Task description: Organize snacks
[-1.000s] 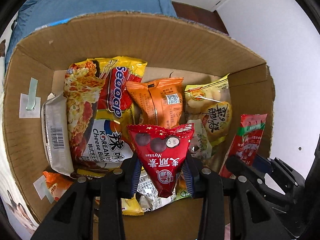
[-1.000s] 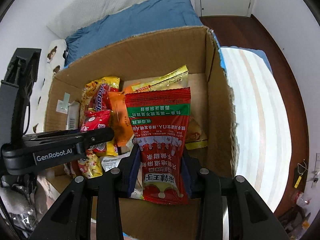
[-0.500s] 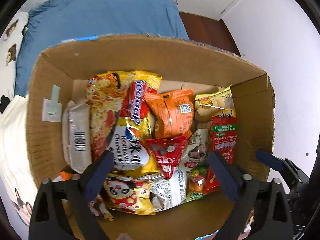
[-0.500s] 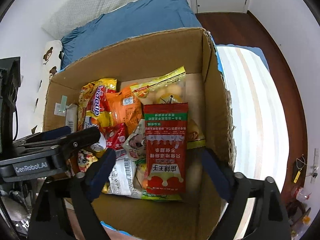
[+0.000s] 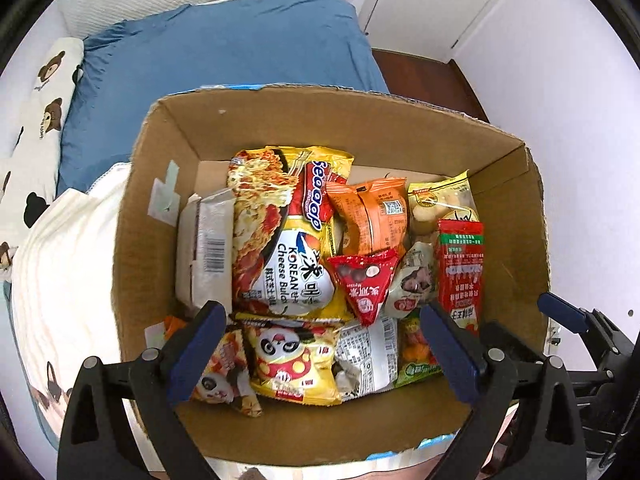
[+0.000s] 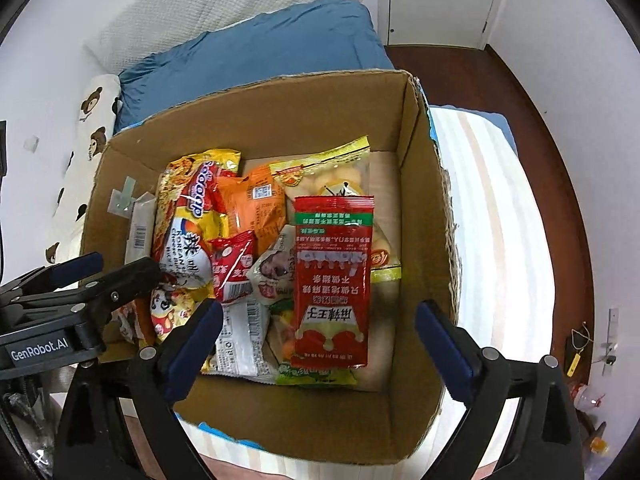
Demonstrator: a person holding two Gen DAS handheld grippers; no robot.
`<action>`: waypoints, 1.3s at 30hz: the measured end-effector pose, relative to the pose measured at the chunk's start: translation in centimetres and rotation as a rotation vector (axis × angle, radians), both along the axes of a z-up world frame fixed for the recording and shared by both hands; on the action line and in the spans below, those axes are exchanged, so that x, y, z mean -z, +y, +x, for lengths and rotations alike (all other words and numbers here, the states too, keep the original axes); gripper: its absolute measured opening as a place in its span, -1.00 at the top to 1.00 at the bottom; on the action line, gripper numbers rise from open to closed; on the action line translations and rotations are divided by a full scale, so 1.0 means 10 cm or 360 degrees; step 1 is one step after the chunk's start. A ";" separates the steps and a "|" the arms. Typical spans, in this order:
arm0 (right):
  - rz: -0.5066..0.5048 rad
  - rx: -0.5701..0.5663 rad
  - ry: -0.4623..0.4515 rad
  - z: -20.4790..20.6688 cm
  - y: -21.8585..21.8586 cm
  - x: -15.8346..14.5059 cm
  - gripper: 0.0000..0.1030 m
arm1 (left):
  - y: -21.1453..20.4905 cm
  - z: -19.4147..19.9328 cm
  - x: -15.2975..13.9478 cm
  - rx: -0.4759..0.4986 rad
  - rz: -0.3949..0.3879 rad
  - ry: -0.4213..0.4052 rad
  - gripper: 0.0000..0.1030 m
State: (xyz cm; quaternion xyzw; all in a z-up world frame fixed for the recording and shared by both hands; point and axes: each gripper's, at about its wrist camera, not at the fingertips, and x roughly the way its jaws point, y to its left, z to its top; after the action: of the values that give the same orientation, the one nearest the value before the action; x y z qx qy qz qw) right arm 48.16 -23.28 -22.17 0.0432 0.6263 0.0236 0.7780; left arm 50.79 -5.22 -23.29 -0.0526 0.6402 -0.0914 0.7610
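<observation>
A cardboard box (image 5: pixel 508 196) is seen from above, set on a bed, and snack packets are piled inside it. The left claw (image 5: pixel 322 346) is held over the near edge of the box with its jaws spread wide and nothing gripped. The right claw (image 6: pixel 318 346) is likewise held wide apart and empty above the near edge.

Inside the box, a red triangular packet (image 5: pixel 366 280) lies on top of the pile near the middle, its point turned toward the near wall. A long red packet (image 6: pixel 330 280) lies flat at the right side of the pile, over a pale yellow bag (image 6: pixel 324 170). An orange packet (image 5: pixel 370 216) is set just behind the triangular one. A large yellow noodle packet (image 5: pixel 280 232) is laid lengthwise left of centre, with a white packet (image 5: pixel 208 240) standing on edge between it and the left wall. Two panda-printed packets (image 5: pixel 290 360) lie against the near wall.

A blue pillow (image 5: pixel 224 64) lies on the bed beyond the box.
</observation>
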 end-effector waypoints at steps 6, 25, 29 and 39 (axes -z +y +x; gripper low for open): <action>-0.0024 -0.0027 -0.0130 -0.26 0.05 -0.26 -0.92 | 0.03 -0.24 -0.23 -0.0015 0.0005 -0.0133 -0.93; -0.0034 -0.0086 -0.0657 -1.98 0.18 -1.44 -0.97 | 0.33 -1.98 -1.33 -0.0144 0.0100 -0.0719 -0.93; -0.0031 -0.0094 -0.0740 -2.40 0.20 -1.67 -0.98 | 0.36 -2.31 -1.49 -0.0160 0.0122 -0.0796 -0.93; -0.0036 -0.0104 -0.0875 -3.19 0.21 -2.06 -0.98 | 0.41 -3.02 -1.72 -0.0188 0.0171 -0.0906 -0.93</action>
State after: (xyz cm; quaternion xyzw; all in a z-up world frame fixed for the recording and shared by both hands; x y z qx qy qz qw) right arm 16.25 -21.19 -1.53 0.0063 0.3930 0.0525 0.9180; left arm 20.60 -1.08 -6.10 -0.0217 0.4006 -0.0241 0.9157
